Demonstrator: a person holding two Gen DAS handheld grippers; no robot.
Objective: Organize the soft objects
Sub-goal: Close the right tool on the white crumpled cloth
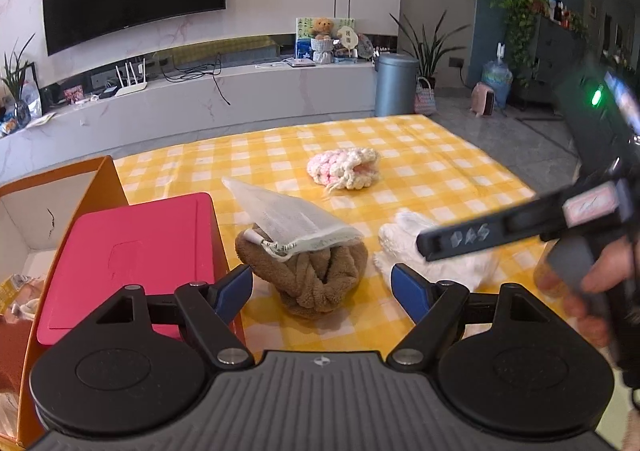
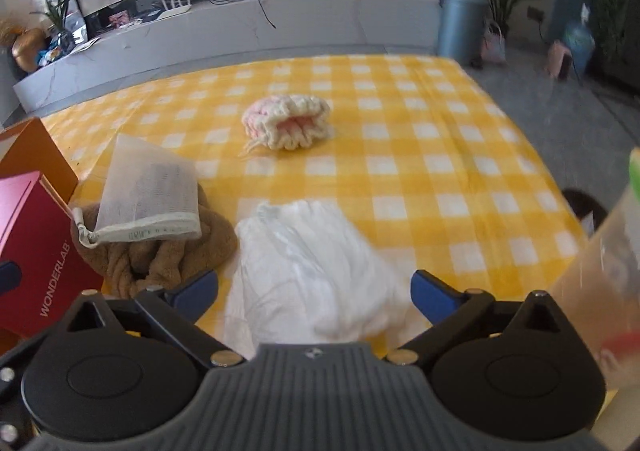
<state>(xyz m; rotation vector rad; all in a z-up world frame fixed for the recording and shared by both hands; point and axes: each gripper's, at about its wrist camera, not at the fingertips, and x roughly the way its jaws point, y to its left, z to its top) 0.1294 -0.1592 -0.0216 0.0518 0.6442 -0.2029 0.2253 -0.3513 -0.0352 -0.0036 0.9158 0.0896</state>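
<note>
L gripper (image 1: 322,287) spread, over brown plush towel (image 1: 316,275); R gripper (image 2: 314,293) spread, over white cloth (image 2: 316,275) just right of towel; mesh bag (image 1: 288,221) atop towel.

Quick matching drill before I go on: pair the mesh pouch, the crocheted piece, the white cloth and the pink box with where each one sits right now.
Things:
1. mesh pouch
2. crocheted piece
3. white cloth
4. pink box

Places:
A. inside the orange carton at the left
B. alone toward the far side of the checked tablecloth
C. lying on top of the brown towel
D. just ahead of the open right tongs

Pairs: 1-C, 2-B, 3-D, 4-A
</note>
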